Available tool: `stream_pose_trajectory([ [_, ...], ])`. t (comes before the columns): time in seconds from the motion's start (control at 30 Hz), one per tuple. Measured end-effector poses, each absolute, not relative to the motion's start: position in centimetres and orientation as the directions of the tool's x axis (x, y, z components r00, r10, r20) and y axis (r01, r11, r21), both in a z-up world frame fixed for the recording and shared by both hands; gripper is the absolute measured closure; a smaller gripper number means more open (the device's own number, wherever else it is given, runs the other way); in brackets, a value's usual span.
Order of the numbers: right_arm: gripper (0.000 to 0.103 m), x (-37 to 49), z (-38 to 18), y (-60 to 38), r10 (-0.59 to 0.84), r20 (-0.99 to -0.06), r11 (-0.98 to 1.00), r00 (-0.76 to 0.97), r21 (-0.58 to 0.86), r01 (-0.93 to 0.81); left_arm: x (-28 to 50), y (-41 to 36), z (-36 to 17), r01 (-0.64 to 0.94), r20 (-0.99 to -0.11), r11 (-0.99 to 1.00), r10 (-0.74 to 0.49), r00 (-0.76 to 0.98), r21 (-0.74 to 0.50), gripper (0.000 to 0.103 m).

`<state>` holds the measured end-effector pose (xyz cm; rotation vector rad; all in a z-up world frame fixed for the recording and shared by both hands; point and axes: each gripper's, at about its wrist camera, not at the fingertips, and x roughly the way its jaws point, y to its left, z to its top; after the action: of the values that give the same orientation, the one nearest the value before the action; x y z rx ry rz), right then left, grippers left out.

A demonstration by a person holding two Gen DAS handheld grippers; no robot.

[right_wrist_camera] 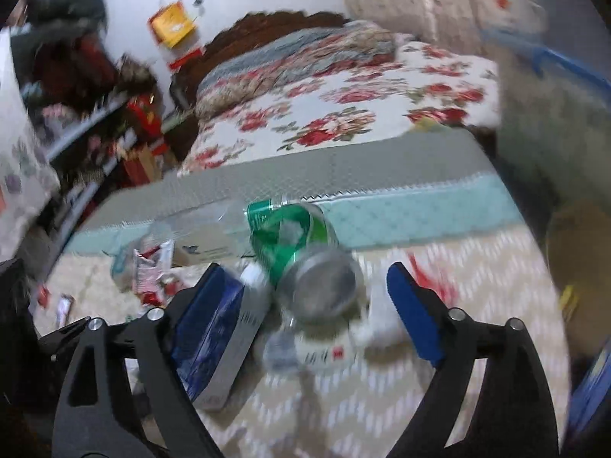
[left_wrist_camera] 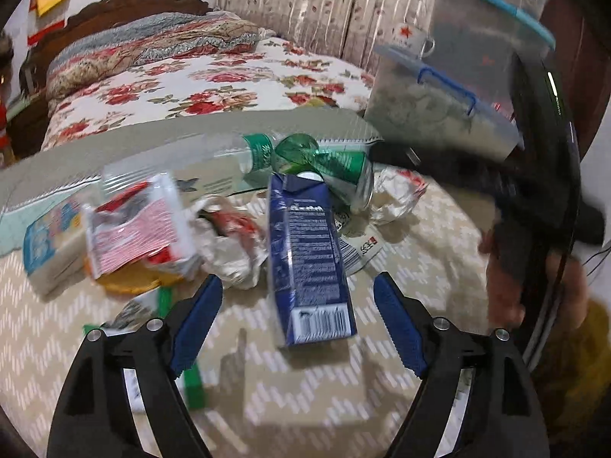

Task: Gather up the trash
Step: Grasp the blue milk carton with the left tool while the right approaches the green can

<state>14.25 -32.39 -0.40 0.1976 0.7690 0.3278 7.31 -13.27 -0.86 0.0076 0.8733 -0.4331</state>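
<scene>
Behind everything stands the bed (left_wrist_camera: 183,87) with its rose-print cover, and a flat grey mattress (left_wrist_camera: 191,141) lies in front of it. At the right of my left view are stacked clear tubs (left_wrist_camera: 458,87) with blue rims. All the trash lies on the beige zigzag mat (left_wrist_camera: 305,393) below me, near the mattress edge.

Of the trash, the biggest piece is the blue carton (left_wrist_camera: 309,263), lying with its barcode end toward me. In my left view it sits just ahead of my left gripper (left_wrist_camera: 298,305) and about in line with the gap between the fingers. The pads do not touch it, and my left jaws stand wide with nothing held.

To the left of the carton lies a red-and-white wrapper (left_wrist_camera: 133,229), blurred, with crumpled foil (left_wrist_camera: 229,252) between the two. A clear bottle (left_wrist_camera: 244,156) with a green label lies against the mattress edge behind them. The green can (left_wrist_camera: 343,175), dented, lies just beyond the carton's far end. More crumpled paper (left_wrist_camera: 397,194) sits to the right of the can.

In my right view the can (right_wrist_camera: 305,263) points its silver base at me, just ahead of my right gripper (right_wrist_camera: 309,294) and between the lines of the fingers. My right jaws are spread wide and grip nothing. The carton (right_wrist_camera: 214,336) lies beside my right gripper's left finger; I cannot tell whether they touch. A strip of green (left_wrist_camera: 193,381) lies under my left gripper's left finger.
</scene>
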Motion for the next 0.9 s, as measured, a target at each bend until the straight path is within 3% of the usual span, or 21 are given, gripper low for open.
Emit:
stream_pose_trajectory([
  [0.1,0.015,19.0,-1.1,-32.2,0.421,-0.711,0.907,0.563,0.344,-0.243,8.4,-14.4,-2.4,0.361,-0.775,0.921,-0.333,0.537,-0.146,0.027],
  [0.17,0.015,21.7,-2.1,-32.5,0.468,-0.739,0.883,0.485,0.416,-0.217,8.8,-14.6,-3.3,0.351,-0.803,0.925,-0.317,0.505,-0.145,0.053],
  [0.2,0.015,22.8,-2.8,-32.8,0.487,-0.749,0.871,0.449,0.451,-0.193,8.9,-14.4,-3.5,0.353,-0.806,0.922,-0.328,0.492,-0.159,0.054],
  [0.27,0.026,23.7,-3.7,-32.9,0.514,-0.757,0.854,0.403,0.492,-0.166,8.2,-13.8,-3.3,0.355,-0.812,0.923,-0.320,0.488,-0.150,0.054],
  [0.37,0.033,22.4,-3.4,-31.7,0.551,-0.745,0.834,0.376,0.500,-0.233,5.9,-12.1,-2.6,0.402,-0.801,0.897,-0.376,0.467,-0.187,0.054],
  [0.5,0.032,17.2,-2.6,-29.1,0.592,-0.726,0.800,0.350,0.478,-0.362,1.9,-8.8,-1.7,0.448,-0.771,0.873,-0.418,0.481,-0.193,0.054],
  [0.67,0.032,10.4,-2.7,-27.3,0.666,-0.678,0.727,0.310,0.496,-0.475,-0.1,-4.7,-2.5,0.369,-0.785,0.902,-0.390,0.480,-0.223,0.054],
  [0.9,0.032,5.0,-3.4,-31.5,0.739,-0.525,0.669,0.423,0.647,-0.366,-0.4,-3.4,-2.5,0.327,-0.777,0.909,-0.397,0.489,-0.259,0.052],
])
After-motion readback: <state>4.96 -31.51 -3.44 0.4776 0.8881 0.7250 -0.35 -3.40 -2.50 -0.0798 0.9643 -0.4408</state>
